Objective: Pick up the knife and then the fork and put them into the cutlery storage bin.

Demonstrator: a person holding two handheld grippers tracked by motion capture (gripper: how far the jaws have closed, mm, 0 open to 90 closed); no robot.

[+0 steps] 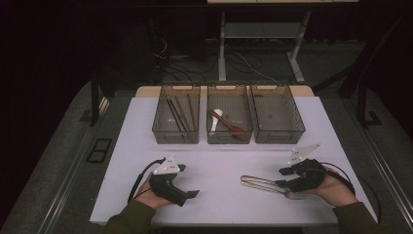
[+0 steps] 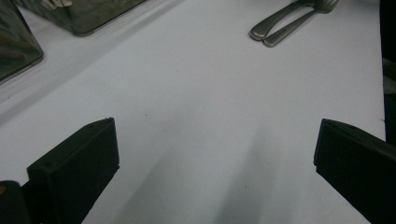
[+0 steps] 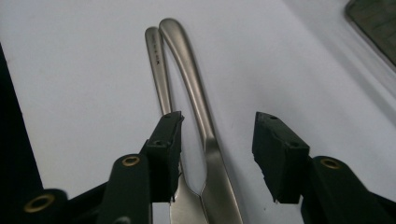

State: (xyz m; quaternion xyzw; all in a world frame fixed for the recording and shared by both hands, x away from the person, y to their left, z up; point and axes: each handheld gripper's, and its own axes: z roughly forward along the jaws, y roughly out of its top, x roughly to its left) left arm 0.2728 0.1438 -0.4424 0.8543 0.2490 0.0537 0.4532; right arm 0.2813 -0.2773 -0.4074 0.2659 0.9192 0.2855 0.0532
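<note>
Two steel utensils (image 1: 260, 183) lie side by side on the white table (image 1: 219, 161) at the front right, handles pointing left. In the right gripper view they are a fork (image 3: 159, 65) and what looks like a knife (image 3: 187, 65). My right gripper (image 1: 282, 177) is low over them, partly open (image 3: 218, 119). Its left jaw sits over the fork's neck, and the knife lies between the jaws with a gap on each side. My left gripper (image 1: 187, 181) rests at the front left, held in a hand. It stands wide open (image 2: 217, 128) over bare table, with the utensils (image 2: 285, 23) far ahead.
Three mesh baskets stand in a row at the back of the table. The left basket (image 1: 175, 136) holds dark chopsticks, the middle basket (image 1: 229, 138) a white spoon and a wooden spoon, and the right basket (image 1: 280, 136) looks empty. Dark floor surrounds the table.
</note>
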